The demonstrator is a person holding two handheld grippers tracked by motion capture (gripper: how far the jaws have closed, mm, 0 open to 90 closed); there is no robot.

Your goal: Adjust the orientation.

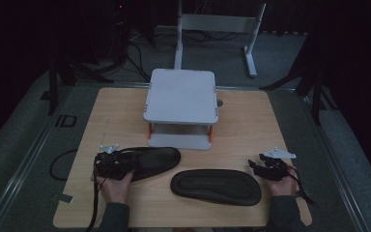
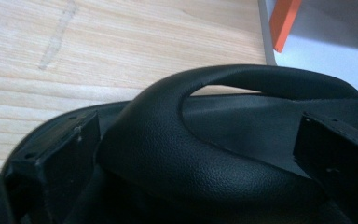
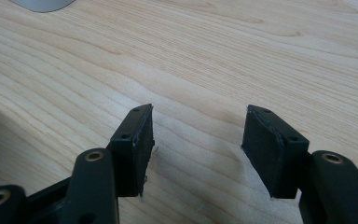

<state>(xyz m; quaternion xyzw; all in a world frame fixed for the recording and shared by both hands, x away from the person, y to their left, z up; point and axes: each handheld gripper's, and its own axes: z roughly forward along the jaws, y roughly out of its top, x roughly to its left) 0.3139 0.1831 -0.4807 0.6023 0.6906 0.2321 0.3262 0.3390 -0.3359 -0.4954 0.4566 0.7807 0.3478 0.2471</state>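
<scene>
Now | L gripper (image 1: 118, 163) prob. around slipper (image 1: 149, 159) strap | R gripper (image 3: 198, 140) open

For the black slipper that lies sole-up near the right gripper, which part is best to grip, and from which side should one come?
Probably the rim at the end of the sole-up slipper nearest the right gripper. The slipper lies flat and long across the table, so its thin edge there fits between the open jaws. Come in low from the right, with one jaw above and one below the edge.
</scene>
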